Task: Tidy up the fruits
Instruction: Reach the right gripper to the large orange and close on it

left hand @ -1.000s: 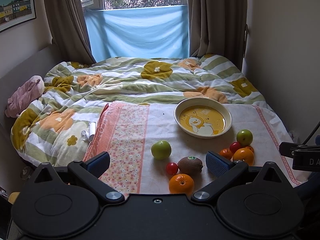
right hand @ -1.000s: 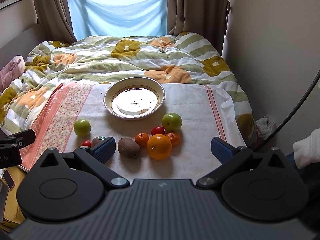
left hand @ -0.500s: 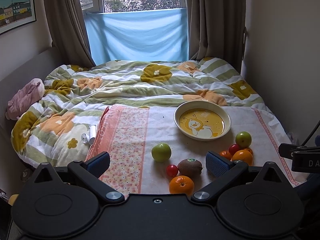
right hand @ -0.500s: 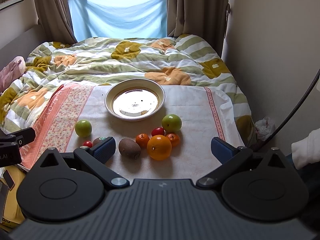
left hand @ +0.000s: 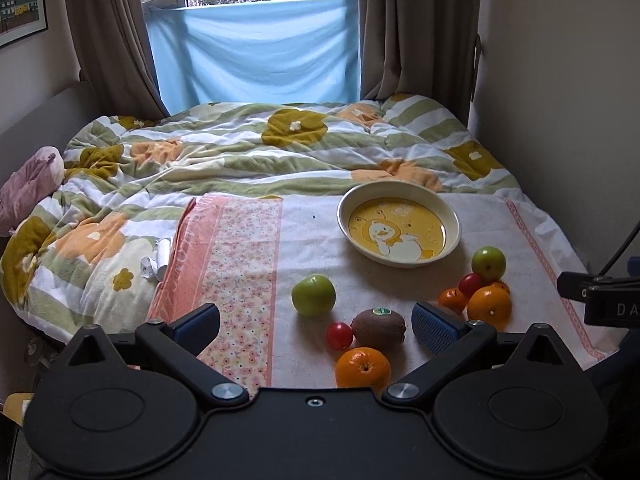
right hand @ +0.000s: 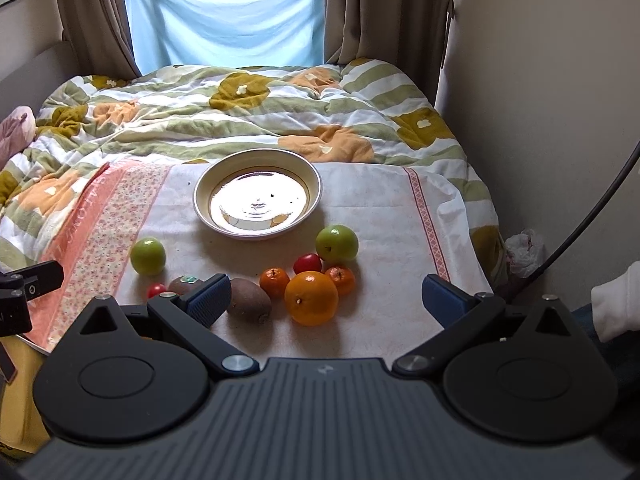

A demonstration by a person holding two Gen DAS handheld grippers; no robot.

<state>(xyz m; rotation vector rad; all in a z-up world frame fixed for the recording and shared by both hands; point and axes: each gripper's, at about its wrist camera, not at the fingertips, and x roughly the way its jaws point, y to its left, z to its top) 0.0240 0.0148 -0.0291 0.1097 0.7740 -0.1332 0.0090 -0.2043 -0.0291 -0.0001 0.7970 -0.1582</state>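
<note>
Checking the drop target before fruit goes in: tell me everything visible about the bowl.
The bowl is round, shallow and wide-rimmed, cream outside, glossy like ceramic. Its yellow inside bears a white cartoon animal in the left wrist view; glare hides it in the right wrist view. It is empty and upright on the white cloth on the bed, beyond the fruit. No fruit touches it.

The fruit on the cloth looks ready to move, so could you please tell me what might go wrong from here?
1. The big orange touches two mandarins and a tomato; grabbing it may set them rolling.
2. The cloth lies on a soft quilt, so round fruit may roll away.
3. The bowl is shallow, so dropped fruit might bounce out.
</note>
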